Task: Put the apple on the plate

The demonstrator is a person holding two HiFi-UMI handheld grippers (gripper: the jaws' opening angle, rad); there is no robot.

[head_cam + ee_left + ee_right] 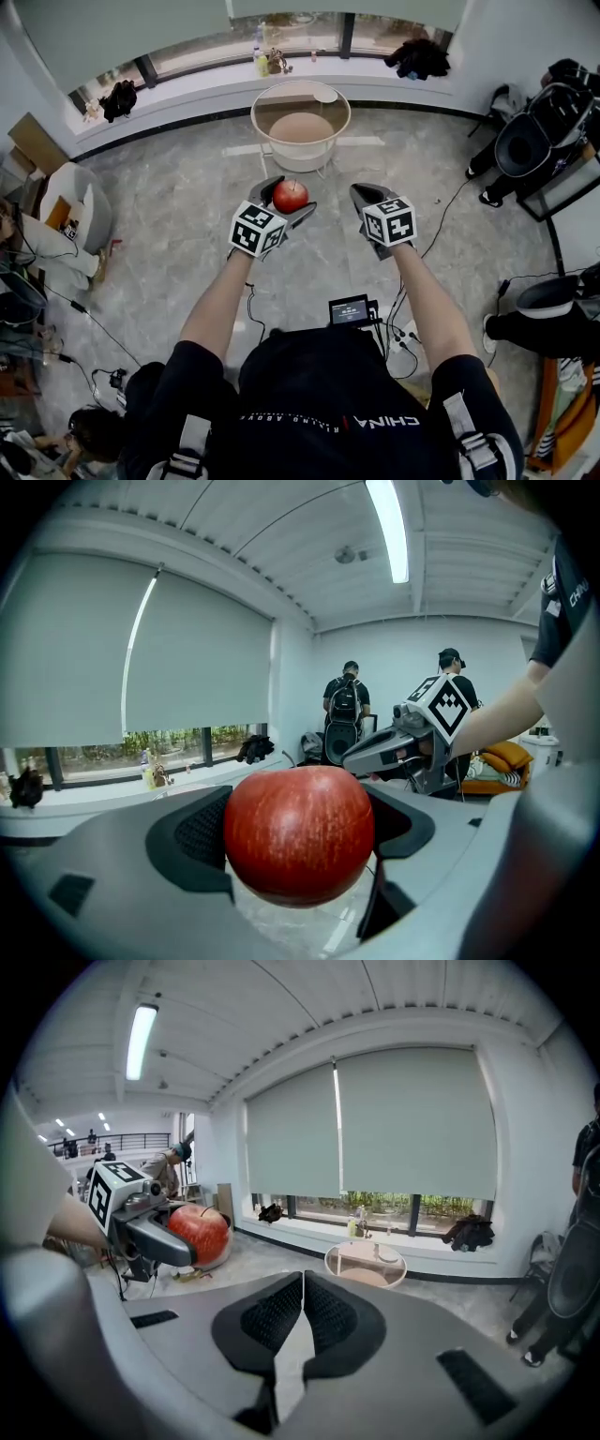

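— Floor first: what is lying under everything?
— A pale grey stone floor (187, 187) is spreading across the whole room. A round glass-topped table (255, 117) is standing at the far end, and a small white plate (325, 95) is sitting on the right part of its top. Behind it a long window sill (206, 84) is running along the far wall, carrying bottles (261, 62) and a black garment (418, 56). Grey blinds (412, 1119) are hanging low over the windows.
— And the apple (298, 832), where is it sitting?
— The left gripper (286, 199) is holding it up in the air, on the near side of the table and well apart from the plate. Its jaws are standing wide, and their dark pads are pressing on the red fruit from both sides.
— Is the right gripper (302, 1321) carrying anything?
— No, it is hovering just beside the left one, on its right, and facing the table. Its jaws are closed tight, the pads are meeting, and nothing is sitting between them.
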